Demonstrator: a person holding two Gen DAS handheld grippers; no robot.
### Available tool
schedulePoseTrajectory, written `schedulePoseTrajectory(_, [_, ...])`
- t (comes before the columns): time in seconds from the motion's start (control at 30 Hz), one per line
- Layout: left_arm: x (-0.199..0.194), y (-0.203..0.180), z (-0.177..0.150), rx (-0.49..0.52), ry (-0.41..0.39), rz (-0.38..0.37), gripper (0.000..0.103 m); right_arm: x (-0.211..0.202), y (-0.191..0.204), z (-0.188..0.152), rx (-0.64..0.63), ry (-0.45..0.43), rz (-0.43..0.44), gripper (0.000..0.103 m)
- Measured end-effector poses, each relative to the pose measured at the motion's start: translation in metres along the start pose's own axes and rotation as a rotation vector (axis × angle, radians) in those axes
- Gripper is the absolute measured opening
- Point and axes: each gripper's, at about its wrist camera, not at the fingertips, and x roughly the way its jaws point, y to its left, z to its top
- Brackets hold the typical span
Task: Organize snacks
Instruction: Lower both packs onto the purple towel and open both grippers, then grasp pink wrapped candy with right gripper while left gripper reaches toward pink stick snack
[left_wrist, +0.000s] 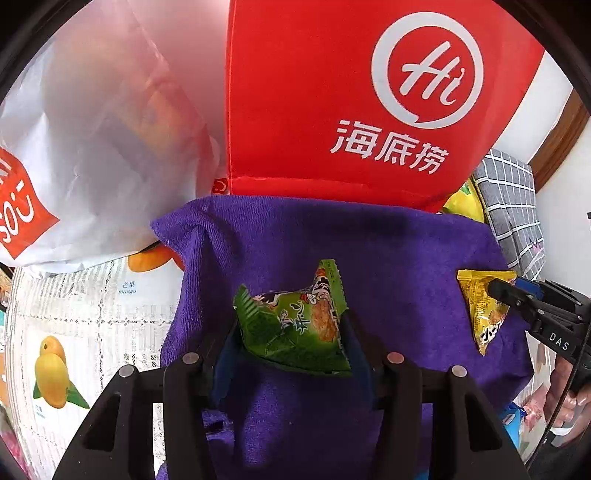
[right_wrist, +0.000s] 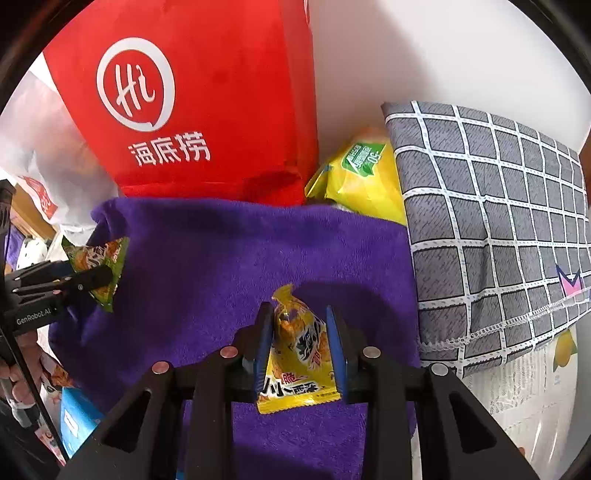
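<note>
Snack packets sit in both tongs: left gripper (left_wrist: 291, 328) clamps the green packet (left_wrist: 295, 321) at frame centre, right gripper (right_wrist: 301, 343) clamps the yellow packet (right_wrist: 295, 350) at lower centre, both over the purple towel (right_wrist: 207, 258) below the red bag (left_wrist: 314, 92).

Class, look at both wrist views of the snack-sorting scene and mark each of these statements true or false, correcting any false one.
1. The left claw holds a green triangular foil snack packet. True.
2. The right claw holds a blue packet. False: it is shut on a yellow triangular foil snack packet.
3. A purple terry towel lies beneath both packets. True.
4. The red fabric bag with a white logo lies flat on the towel. False: it stands upright behind the towel.
5. A grey checked cloth lies to the right of the towel in the right wrist view. True.
</note>
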Motion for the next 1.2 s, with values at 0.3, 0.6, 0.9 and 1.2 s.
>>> schedulePoseTrajectory(0.3, [-0.008,0.003,-0.001,-0.028,0.009,-0.026,0.065,-0.032,-0.001,0.006,0.004,-0.071,-0.019,0.065])
schedulePoseTrajectory(0.6, [-0.046,0.001,-0.023,-0.039,0.000,0.031,0.071,-0.066,0.005,0.012,0.028,-0.158,-0.040,0.084])
schedulePoseTrajectory(0.9, [-0.105,0.006,-0.065,-0.070,-0.047,0.003,0.072,-0.097,0.038,0.000,-0.105,-0.235,-0.132,0.084])
schedulePoseTrajectory(1.2, [-0.156,0.003,-0.120,-0.070,-0.171,-0.008,0.071,-0.141,0.045,-0.056,-0.126,-0.296,-0.148,0.084])
